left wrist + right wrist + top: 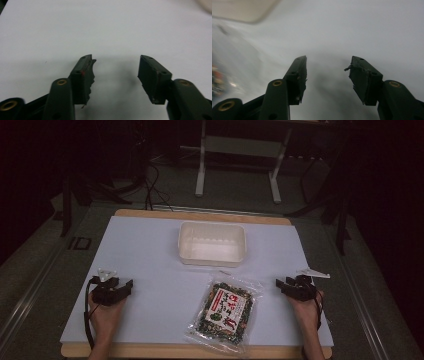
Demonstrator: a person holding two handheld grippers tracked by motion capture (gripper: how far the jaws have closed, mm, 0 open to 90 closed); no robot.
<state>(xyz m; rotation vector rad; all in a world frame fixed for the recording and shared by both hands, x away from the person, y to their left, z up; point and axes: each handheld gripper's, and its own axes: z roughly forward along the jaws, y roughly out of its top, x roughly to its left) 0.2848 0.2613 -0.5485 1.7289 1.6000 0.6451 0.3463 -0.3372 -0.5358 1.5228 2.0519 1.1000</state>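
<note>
White sheet over table (150,250), nothing gripped yet. Left tool (116,72) and right tool (327,75) both spread apart, empty, resting either side. Snack pkt (225,312) flat near front edge, btwn tools; empty tray (212,243) behind it. Prob. start step: next, reach for pkt, pinch an edge.

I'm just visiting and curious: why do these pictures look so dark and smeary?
High view: dim room, only the white table cover lit. Right gripper view: blurred, the snack packet a smear at left. Left gripper view: sharper, soft shadow under the open jaws.
</note>
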